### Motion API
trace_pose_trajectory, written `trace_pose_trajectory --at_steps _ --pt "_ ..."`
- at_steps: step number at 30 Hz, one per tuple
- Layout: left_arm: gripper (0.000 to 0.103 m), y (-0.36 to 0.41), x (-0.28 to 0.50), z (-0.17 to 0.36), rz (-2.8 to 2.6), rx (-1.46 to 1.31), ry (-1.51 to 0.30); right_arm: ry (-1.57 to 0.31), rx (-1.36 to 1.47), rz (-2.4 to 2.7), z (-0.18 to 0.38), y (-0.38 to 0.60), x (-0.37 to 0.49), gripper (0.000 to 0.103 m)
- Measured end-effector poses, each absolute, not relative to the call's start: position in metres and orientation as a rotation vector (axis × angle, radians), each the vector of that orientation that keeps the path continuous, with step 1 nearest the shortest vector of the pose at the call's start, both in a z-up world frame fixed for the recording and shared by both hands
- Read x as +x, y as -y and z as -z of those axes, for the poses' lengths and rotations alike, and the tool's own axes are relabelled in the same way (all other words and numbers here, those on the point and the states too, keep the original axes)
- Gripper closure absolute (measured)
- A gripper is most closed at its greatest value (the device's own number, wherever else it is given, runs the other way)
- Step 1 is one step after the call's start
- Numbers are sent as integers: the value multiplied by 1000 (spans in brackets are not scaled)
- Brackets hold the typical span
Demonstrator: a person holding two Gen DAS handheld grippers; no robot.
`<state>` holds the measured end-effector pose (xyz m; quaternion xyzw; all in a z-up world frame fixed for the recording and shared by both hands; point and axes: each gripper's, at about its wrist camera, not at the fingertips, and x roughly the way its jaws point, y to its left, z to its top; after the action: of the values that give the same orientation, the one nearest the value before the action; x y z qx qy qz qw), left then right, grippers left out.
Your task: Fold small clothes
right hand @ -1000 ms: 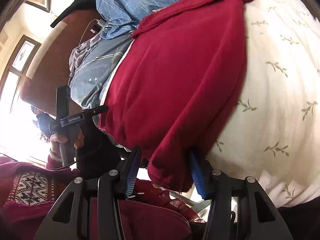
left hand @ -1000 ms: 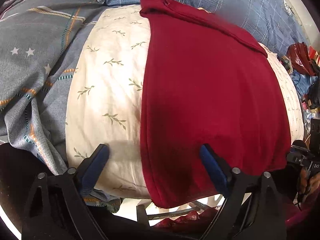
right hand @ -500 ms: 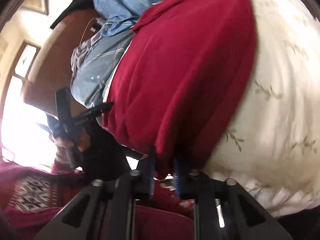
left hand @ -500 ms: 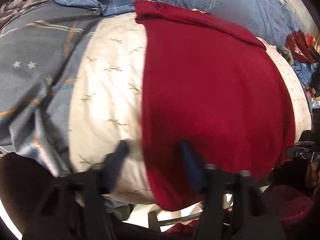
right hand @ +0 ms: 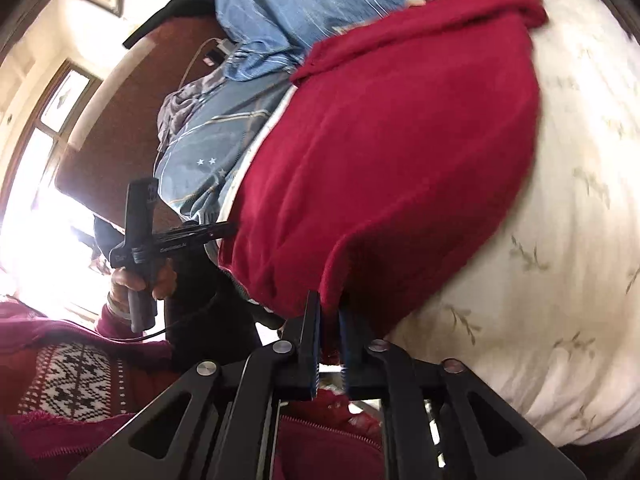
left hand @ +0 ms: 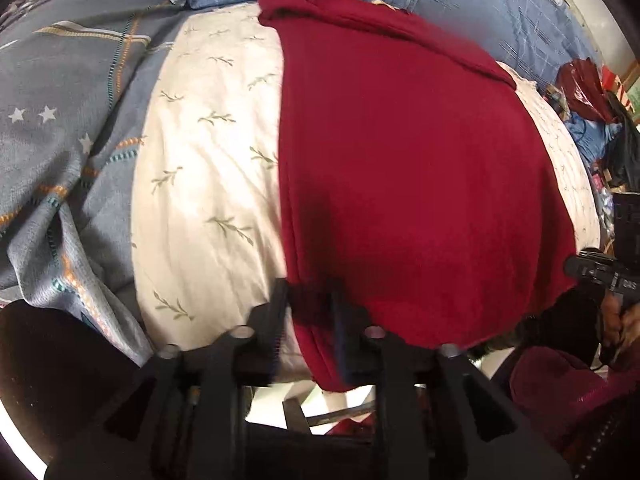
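Cloth [left hand: 408,184] of dark red lay flat on the cream bed [left hand: 208,184], with its near end hanging over the bed's near edge. From the left view, the left gripper [left hand: 310,312] had its jaws close together, pinching the cloth's near left corner. The fingers were blurry there, so the bite was hard to see well. The right gripper [left hand: 600,272] showed at the far right, partly cut off.

From the right view, the right gripper [right hand: 330,320] was pressed together on the cloth's [right hand: 392,152] other near corner. The left gripper [right hand: 160,240] showed at the left, but its tips hid behind the cloth.

To fold well, I think both corners should lift together, stay level, and go to the far end so the edges match. The far end looked bunched and partly hidden.
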<state>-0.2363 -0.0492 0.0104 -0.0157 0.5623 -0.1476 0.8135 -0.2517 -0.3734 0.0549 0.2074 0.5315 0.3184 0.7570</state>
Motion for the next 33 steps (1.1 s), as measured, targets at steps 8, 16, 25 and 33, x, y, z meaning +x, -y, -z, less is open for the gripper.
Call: trace_pose_trajectory --at_steps 8,16,25,33 --pt "35 75 -237 -9 329 42 -1181 -1190 547 -692 -38 373 -246 85" --pt "98 56 -227 -15 313 -54 -1171 -1137 484 -731 -50 372 -249 94" --pt "99 47 -215 -62 403 -149 -1053 -1003 482 -738 -92 383 -245 97" --pt "99 45 -178 -90 332 -147 -906 -841 479 -627 -128 399 -212 97"
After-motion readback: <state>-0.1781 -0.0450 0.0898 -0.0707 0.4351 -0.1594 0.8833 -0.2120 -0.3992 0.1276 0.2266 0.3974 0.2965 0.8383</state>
